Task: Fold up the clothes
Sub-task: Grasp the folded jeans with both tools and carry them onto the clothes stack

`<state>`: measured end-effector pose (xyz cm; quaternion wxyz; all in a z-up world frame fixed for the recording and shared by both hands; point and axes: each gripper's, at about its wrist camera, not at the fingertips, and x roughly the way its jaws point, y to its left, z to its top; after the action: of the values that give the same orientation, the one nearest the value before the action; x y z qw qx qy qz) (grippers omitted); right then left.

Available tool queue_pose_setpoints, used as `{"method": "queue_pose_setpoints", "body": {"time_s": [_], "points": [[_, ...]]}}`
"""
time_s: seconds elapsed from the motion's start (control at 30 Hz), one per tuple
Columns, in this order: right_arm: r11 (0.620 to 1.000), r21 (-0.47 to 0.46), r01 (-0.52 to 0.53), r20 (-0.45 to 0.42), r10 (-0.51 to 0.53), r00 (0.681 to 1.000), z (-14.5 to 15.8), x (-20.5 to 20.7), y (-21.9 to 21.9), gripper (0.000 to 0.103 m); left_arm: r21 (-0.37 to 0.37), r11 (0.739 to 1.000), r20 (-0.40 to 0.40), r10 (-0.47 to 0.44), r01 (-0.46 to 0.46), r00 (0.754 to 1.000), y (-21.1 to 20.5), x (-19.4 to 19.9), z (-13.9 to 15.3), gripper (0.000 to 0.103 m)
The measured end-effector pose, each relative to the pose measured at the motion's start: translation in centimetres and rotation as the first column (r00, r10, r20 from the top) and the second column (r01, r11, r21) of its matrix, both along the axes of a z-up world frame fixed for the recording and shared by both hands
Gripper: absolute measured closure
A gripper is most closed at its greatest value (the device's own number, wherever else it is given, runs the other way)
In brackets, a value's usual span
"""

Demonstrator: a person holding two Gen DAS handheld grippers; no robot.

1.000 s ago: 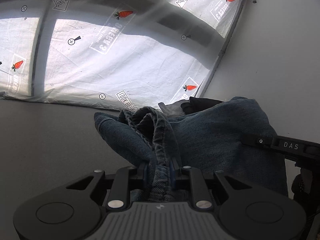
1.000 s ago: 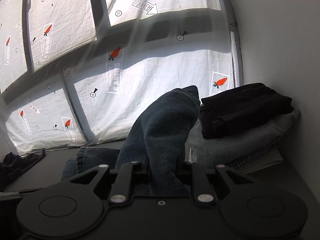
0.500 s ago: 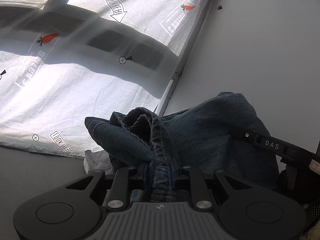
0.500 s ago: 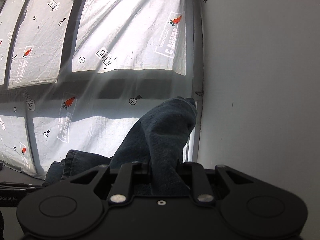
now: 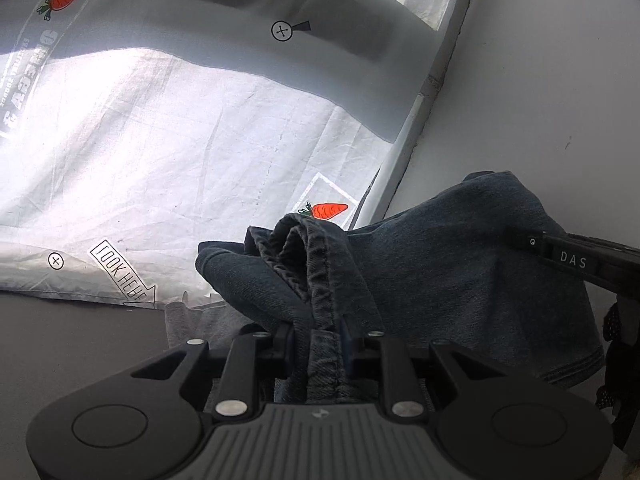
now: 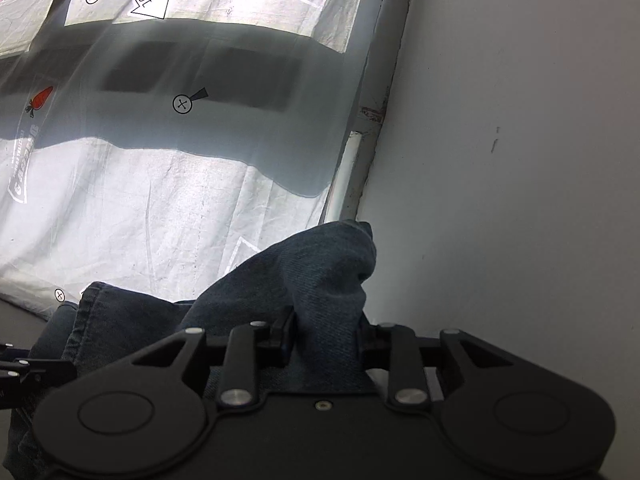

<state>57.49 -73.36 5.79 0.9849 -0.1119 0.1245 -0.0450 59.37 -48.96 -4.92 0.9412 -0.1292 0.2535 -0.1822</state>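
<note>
I hold the jeans aloft, a seamed edge pinched in my left gripper and a thicker bunch clamped in my right gripper. I judge the fold wants both held level and taut (no sagging middle) before lowering. Below lies a grey tabletop; behind hang a carrot-printed sheet and a white wall.
</note>
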Motion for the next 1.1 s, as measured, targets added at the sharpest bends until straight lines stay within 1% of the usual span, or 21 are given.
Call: {"method": "queue_pose_setpoints", "body": {"time_s": [0.03, 0.07, 0.13, 0.2, 0.27, 0.3, 0.37, 0.4, 0.43, 0.47, 0.53, 0.6, 0.63, 0.7, 0.73, 0.83, 0.87, 0.9, 0.97, 1.03, 1.1], "points": [[1.0, -0.012, 0.016, -0.009, -0.016, 1.0, -0.5, 0.4, 0.0, 0.067, -0.013, 1.0, -0.011, 0.01, -0.01, 1.0, 0.3, 0.1, -0.3, 0.077], [0.999, -0.025, 0.032, -0.017, -0.033, 0.999, -0.9, 0.7, -0.1, 0.064, -0.032, 0.999, -0.019, 0.019, -0.019, 1.0, 0.7, 0.1, -0.6, 0.077], [0.994, -0.081, 0.071, 0.06, -0.066, 0.996, -0.5, -0.1, 0.4, 0.054, -0.057, 0.998, -0.035, 0.032, -0.034, 0.999, 1.3, 0.1, -1.0, 0.076], [0.989, -0.14, 0.055, 0.106, -0.041, 0.994, -0.4, -0.7, 1.0, 0.055, -0.047, 0.998, -0.037, 0.038, -0.04, 0.999, 1.2, 0.5, -1.2, 0.073], [0.988, -0.152, 0.009, 0.073, 0.002, 0.997, -1.0, 0.1, 1.5, 0.057, -0.033, 0.999, -0.03, 0.038, -0.039, 0.999, 1.0, 0.7, -1.1, 0.071], [0.989, -0.148, -0.012, 0.049, 0.019, 0.999, -1.5, 0.8, 1.7, 0.057, -0.027, 0.999, -0.027, 0.038, -0.038, 0.999, 0.9, 0.8, -1.0, 0.071], [0.996, -0.083, -0.009, -0.01, 0.008, 1.0, -3.1, 2.9, 1.1, 0.057, -0.019, 0.999, -0.023, 0.037, -0.037, 0.999, 0.9, 0.6, -1.1, 0.07], [0.999, -0.039, 0.009, -0.048, -0.011, 0.999, -4.6, 4.2, 0.5, 0.057, -0.016, 0.999, -0.023, 0.038, -0.038, 0.999, 1.0, 0.5, -1.3, 0.068], [1.0, 0.004, 0.028, -0.086, -0.027, 0.996, -6.0, 5.6, 0.0, 0.057, -0.005, 0.999, -0.025, 0.039, -0.039, 0.999, 1.1, 0.4, -1.6, 0.064], [0.999, 0.04, 0.034, -0.112, -0.029, 0.993, -6.9, 6.3, -0.6, 0.057, 0.009, 0.999, -0.027, 0.04, -0.04, 0.999, 1.2, 0.4, -1.8, 0.057], [0.993, 0.11, 0.049, -0.164, -0.03, 0.986, -8.7, 7.8, -1.7, 0.056, 0.051, 0.997, -0.036, 0.052, -0.05, 0.998, 1.1, 0.6, -2.6, 0.053], [0.993, 0.105, 0.054, -0.183, -0.034, 0.982, -9.8, 8.5, -2.1, 0.056, 0.033, 0.998, -0.051, 0.061, -0.06, 0.997, 1.3, 0.7, -3.3, 0.052], [0.993, 0.104, 0.052, -0.178, -0.033, 0.983, -9.4, 8.2, -1.9, 0.056, 0.022, 0.997, -0.059, 0.07, -0.069, 0.996, 1.3, 0.9, -3.6, 0.05], [0.994, 0.101, 0.048, -0.168, -0.03, 0.985, -8.7, 7.7, -1.4, 0.055, 0.034, 0.996, -0.061, 0.086, -0.084, 0.994, 1.2, 1.0, -3.6, 0.044], [0.994, 0.1, 0.045, -0.162, -0.029, 0.986, -8.4, 7.4, -1.1, 0.055, 0.053, 0.995, -0.05, 0.086, -0.083, 0.995, 1.2, 0.8, -3.4, 0.039], [0.995, 0.096, 0.038, -0.147, -0.024, 0.989, -7.4, 6.5, -0.4, 0.052, 0.121, 0.99, -0.01, 0.077, -0.076, 0.997, 1.3, 0.1, -2.3, 0.035], [0.995, 0.095, 0.036, -0.141, -0.022, 0.99, -7.0, 6.3, -0.2, 0.051, 0.144, 0.986, 0.011, 0.081, -0.081, 0.997, 1.4, -0.4, -1.8, 0.031], [0.995, 0.094, 0.034, -0.136, -0.021, 0.99, -6.7, 6.0, 0.0, 0.046, 0.159, 0.983, 0.042, 0.085, -0.09, 0.996, 1.7, -1.2, -1.2, 0.028], [0.995, 0.091, 0.029, -0.126, -0.018, 0.992, -6.0, 5.4, 0.5, 0.033, 0.174, 0.978, 0.109, 0.094, -0.112, 0.99, 2.5, -3.1, 0.2, 0.016], [0.996, 0.089, 0.025, -0.115, -0.015, 0.993, -5.3, 4.9, 1.0, 0.007, 0.169, 0.976, 0.167, 0.109, -0.138, 0.98, 3.3, -5.1, 1.6, 0.01], [0.996, 0.087, 0.02, -0.104, -0.011, 0.994, -4.6, 4.2, 1.5, 0.006, 0.15, 0.974, 0.224, 0.136, -0.172, 0.965, 4.2, -7.5, 3.3, 0.002]]}}
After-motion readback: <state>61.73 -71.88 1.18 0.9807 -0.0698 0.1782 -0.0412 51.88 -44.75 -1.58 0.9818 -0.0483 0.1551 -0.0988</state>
